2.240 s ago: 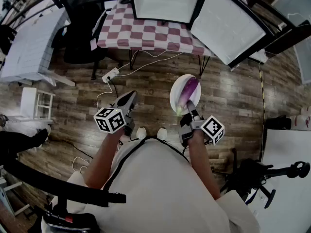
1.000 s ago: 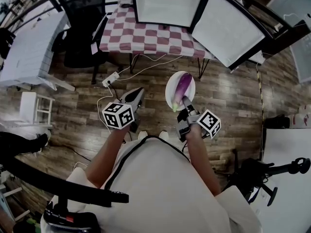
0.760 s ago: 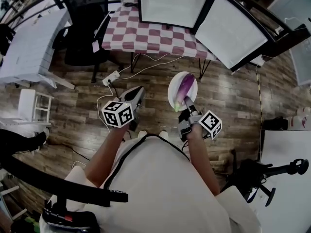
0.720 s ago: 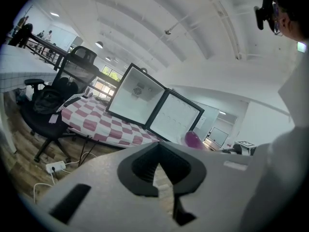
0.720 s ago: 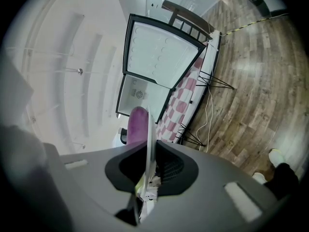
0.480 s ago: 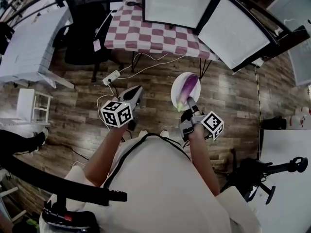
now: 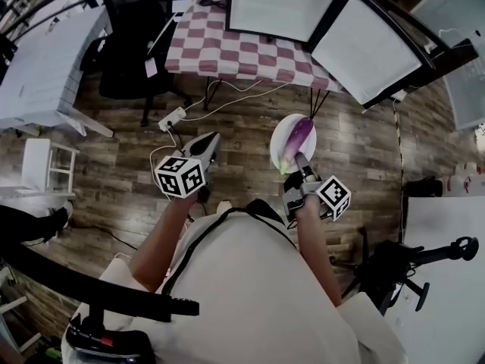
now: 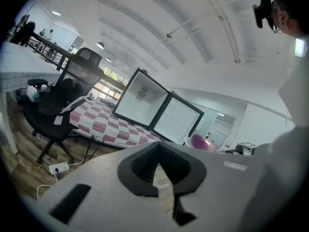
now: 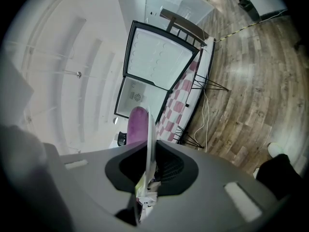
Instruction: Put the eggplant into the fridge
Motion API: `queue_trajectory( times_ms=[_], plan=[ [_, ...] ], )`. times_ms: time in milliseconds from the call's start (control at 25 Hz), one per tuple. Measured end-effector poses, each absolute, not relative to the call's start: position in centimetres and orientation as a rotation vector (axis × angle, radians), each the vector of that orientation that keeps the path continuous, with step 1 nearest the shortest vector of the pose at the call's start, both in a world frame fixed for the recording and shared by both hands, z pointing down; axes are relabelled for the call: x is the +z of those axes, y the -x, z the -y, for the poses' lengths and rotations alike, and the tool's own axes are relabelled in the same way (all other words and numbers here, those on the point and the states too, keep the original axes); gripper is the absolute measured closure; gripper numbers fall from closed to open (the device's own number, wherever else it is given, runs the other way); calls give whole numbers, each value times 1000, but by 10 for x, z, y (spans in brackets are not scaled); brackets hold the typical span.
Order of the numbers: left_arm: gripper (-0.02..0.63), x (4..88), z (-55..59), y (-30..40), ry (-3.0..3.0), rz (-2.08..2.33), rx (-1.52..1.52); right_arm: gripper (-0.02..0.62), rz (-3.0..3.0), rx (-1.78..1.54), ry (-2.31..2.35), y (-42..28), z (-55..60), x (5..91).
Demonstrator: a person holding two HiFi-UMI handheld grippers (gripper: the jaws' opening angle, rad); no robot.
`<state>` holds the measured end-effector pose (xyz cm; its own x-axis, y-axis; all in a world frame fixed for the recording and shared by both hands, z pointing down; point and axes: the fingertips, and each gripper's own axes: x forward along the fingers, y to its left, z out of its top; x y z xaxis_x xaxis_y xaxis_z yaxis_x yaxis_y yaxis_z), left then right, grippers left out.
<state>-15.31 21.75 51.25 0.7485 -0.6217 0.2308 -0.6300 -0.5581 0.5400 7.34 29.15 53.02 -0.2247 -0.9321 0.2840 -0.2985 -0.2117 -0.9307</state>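
Note:
A purple eggplant (image 7: 298, 137) lies on a small white plate (image 7: 280, 147), which my right gripper (image 7: 301, 165) holds by its near rim, shut on it above the wooden floor. In the right gripper view the plate (image 9: 148, 139) stands edge-on between the jaws, with the eggplant (image 9: 137, 124) to its left. The fridge (image 7: 282, 6) sits on a checkered table (image 7: 227, 55) ahead, its door (image 7: 371, 48) swung open. My left gripper (image 7: 206, 147) is level with the right one, shut and empty. Its view shows the fridge (image 8: 145, 103) and eggplant (image 8: 199, 141) ahead.
A black office chair (image 7: 125, 44) stands left of the checkered table. A white power strip (image 7: 173, 117) and its cables lie on the floor ahead. A white bench (image 7: 45, 67) and stool (image 7: 34, 169) are at the left. A black stand (image 7: 413, 268) is at the right.
Both grippers have drifted a little across the floor toward the table and fridge. The plate and eggplant went along in the right gripper. The left gripper stayed shut.

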Motion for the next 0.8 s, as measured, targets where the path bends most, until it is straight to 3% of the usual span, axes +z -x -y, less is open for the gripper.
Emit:
queue_trajectory(
  times_ms=[800],
  plan=[
    [604, 516, -212, 175, -2320, 959, 13, 555, -1529, -1480, 1465, -53, -277, 527]
  ],
)
